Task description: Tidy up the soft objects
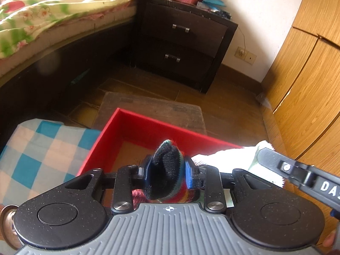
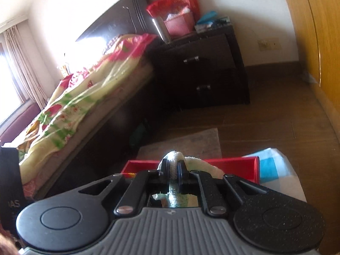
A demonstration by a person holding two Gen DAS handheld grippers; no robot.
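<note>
Here, both grippers carry soft items toward the red box (image 1: 119,131), which sits low in the centre of the left wrist view with its open top facing up, a sensible target for gathering loose textiles. The left gripper (image 1: 167,170) pinches a dark knitted sock with coloured stripes (image 1: 164,165); the fabric bulges between the 2 pads, so the jaws stand partly apart around its bulk, and it hangs right over the box's near part, apparently so it can drop in. The right gripper (image 2: 172,167) is pressed together on a white terry cloth with pale green patches (image 2: 176,159), squeezed thin between the pads and trailing to the right over the box's rim; in the left wrist view it enters from the lower right edge. A blue and white checked cloth (image 1: 42,155) covers the worktop beside the box at lower left. Beyond, at the top of both frames, are the bed's floral quilt (image 1: 53,6) and a dark 2-drawer nightstand (image 1: 180,44).
</note>
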